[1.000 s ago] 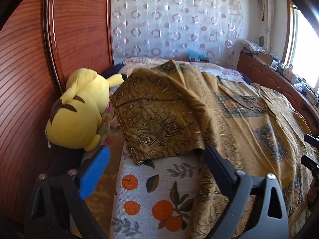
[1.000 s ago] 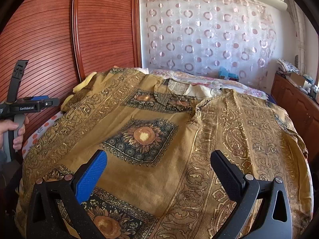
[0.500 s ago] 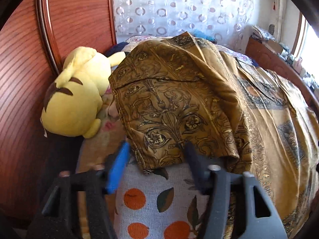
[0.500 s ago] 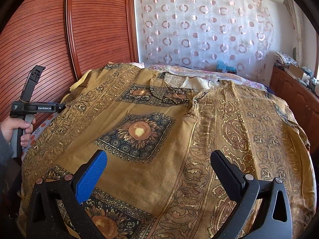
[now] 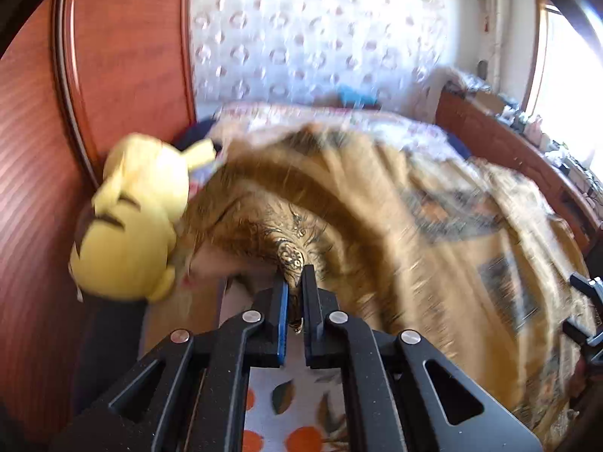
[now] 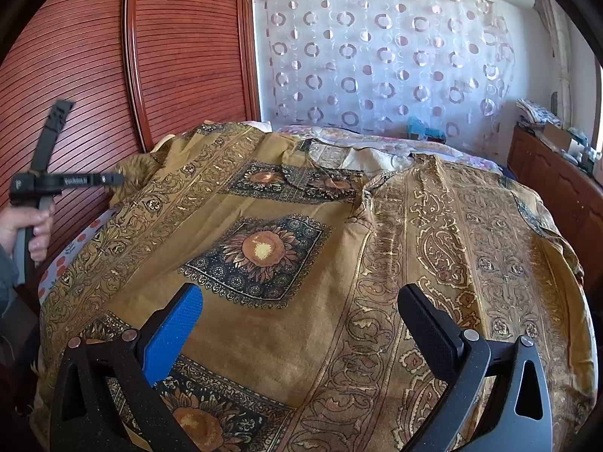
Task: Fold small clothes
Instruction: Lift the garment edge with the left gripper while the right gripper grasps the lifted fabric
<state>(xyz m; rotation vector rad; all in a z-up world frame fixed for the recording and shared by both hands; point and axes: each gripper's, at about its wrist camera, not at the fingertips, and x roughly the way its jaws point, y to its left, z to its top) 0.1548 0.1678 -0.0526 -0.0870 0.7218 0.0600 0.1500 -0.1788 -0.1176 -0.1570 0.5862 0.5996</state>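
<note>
Pinching: left gripper [image 5: 294, 282] is clamped onto a bunched corner of the mustard garment [image 5: 433, 233], a nub of cloth squeezed between its blue-lined pads.
Garment: thin printed cotton, ochre with gold scrollwork bands and dark sunflower squares; it is spread across the bed, its left edge drawn into a ridge. Left wrist view is motion-blurred.
Right gripper [image 6: 299, 310]: wide apart, nothing between; it hangs over the flat cloth, one pad blue and pebbled, the other matte black.
Bedsheet [image 5: 294, 406]: white weave, orange-fruit print, below the lifted edge.
Plush toy [image 5: 132, 222]: yellow, rounded, beside the garment against the ribbed red-brown wardrobe [image 6: 75, 56].
</note>
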